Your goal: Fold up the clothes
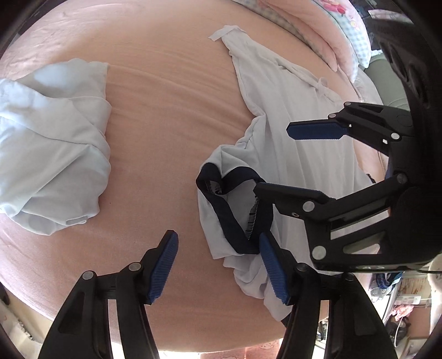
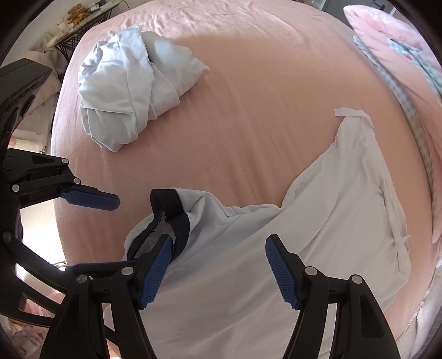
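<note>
- My left tongs hang apart beside the shirt's navy cuff, placed to pinch it.
- My right tongs gape over the shirt, perhaps touching.

Bare pink bedsheet lay open from ten to one o'clock. A crumpled pale-blue garment blocked eleven; the white garment covered three to six.

The lower part of the pale white garment with a navy-trimmed sleeve is cut off by the bottom edge of the right wrist view and partly covered by the black gripper fingers with blue pads. In the left wrist view, the crumpled light-blue garment is cropped at the left edge. The small objects on the dark-framed side table are too small to be identified. The pink patterned bedding is cut off at the top right.
</note>
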The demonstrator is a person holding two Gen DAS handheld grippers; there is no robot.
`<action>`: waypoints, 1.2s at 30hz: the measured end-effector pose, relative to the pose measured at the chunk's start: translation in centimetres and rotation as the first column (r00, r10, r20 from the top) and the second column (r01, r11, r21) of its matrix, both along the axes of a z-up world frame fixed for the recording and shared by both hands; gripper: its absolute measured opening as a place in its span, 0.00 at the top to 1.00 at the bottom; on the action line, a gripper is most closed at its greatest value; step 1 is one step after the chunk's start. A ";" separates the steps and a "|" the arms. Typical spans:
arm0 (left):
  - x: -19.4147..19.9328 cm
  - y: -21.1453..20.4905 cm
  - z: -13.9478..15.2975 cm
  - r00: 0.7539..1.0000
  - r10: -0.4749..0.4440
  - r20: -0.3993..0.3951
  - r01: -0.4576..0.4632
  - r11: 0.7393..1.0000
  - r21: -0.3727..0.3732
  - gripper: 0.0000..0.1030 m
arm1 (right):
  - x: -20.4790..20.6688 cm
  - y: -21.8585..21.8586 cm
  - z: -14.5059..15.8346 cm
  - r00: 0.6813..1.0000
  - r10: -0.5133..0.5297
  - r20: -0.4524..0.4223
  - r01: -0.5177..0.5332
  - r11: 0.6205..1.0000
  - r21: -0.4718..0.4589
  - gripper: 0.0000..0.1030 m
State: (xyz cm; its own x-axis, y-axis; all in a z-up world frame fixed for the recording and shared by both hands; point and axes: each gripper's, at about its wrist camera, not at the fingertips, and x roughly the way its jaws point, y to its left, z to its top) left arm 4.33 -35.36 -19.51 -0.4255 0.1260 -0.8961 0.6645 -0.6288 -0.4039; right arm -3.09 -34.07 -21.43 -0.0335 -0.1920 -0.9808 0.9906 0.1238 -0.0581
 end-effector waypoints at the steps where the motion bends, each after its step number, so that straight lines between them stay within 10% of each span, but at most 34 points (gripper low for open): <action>1: 0.3 -0.3 -0.1 1.000 0.021 -0.018 -0.021 1.000 0.023 0.44 | 0.0 -0.1 -0.1 1.000 0.008 -0.005 -0.008 1.000 0.002 0.33; 10: 1.9 -1.2 -2.8 0.962 0.245 -0.118 -0.187 0.911 0.369 0.46 | 0.6 0.5 -0.5 0.998 0.066 -0.014 -0.066 0.998 -0.016 0.34; 21: -0.3 -2.3 -3.9 0.956 0.280 -0.084 -0.233 0.903 0.362 0.50 | 1.7 0.1 -1.7 0.996 0.086 -0.031 -0.086 0.996 0.007 0.50; 36: -0.9 -1.6 -4.0 0.982 0.178 0.065 -0.187 0.964 0.190 0.94 | 2.1 -1.0 -1.6 0.998 0.009 0.066 -0.009 1.000 -0.008 0.57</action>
State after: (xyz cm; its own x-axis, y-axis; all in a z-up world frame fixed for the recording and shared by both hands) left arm 3.43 -37.00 -23.48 -0.4152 0.2240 -0.8817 0.7820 -0.4074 -0.4717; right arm -0.98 -35.05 -23.00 0.0327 -0.1991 -0.9794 0.9912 0.1323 0.0062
